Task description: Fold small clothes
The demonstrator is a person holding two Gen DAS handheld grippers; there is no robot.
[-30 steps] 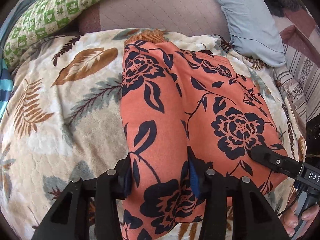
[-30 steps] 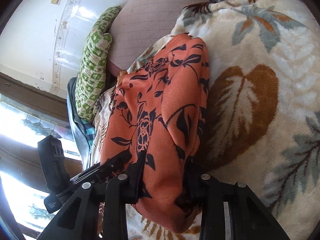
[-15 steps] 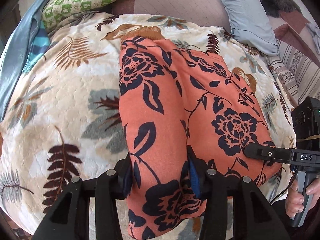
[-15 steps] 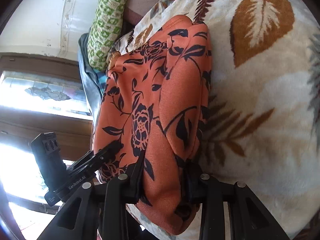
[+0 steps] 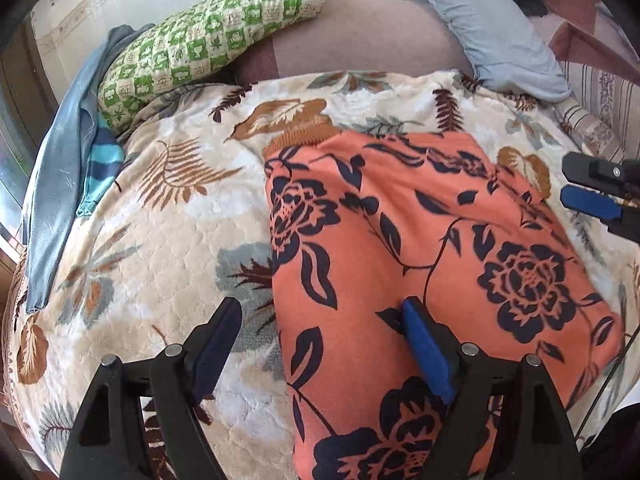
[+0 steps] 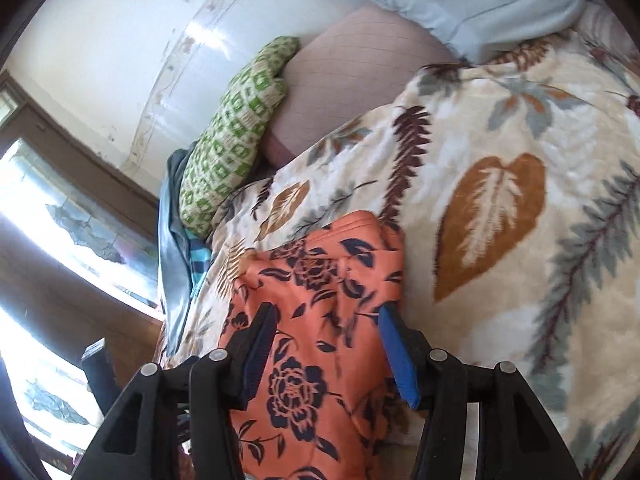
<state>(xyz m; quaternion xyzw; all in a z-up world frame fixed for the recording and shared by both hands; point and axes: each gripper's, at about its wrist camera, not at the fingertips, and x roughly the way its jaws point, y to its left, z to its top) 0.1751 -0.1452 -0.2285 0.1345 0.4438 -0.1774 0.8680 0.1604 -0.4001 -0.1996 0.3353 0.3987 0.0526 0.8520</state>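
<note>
left gripper (image 5: 320,312) spread wide, straddling garment's left edge, holding nothing. orange garment (image 5: 420,264) with navy floral print lies folded, flat on leaf-print blanket (image 5: 160,248), ribbed cuff at far end. right gripper (image 6: 326,318) spread above garment, not pinching.

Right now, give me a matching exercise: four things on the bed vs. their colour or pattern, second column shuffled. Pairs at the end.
Things:
1. garment under the left tool
2. blanket on the bed
3. long pillow at the head of the bed
4. pillow at the far right of the left view

Colour or pattern:
A. plain pale blue
B. orange with dark navy flowers
C. green and cream checks
D. cream with brown and grey leaves

Pairs: 1-B, 2-D, 3-C, 4-A
</note>
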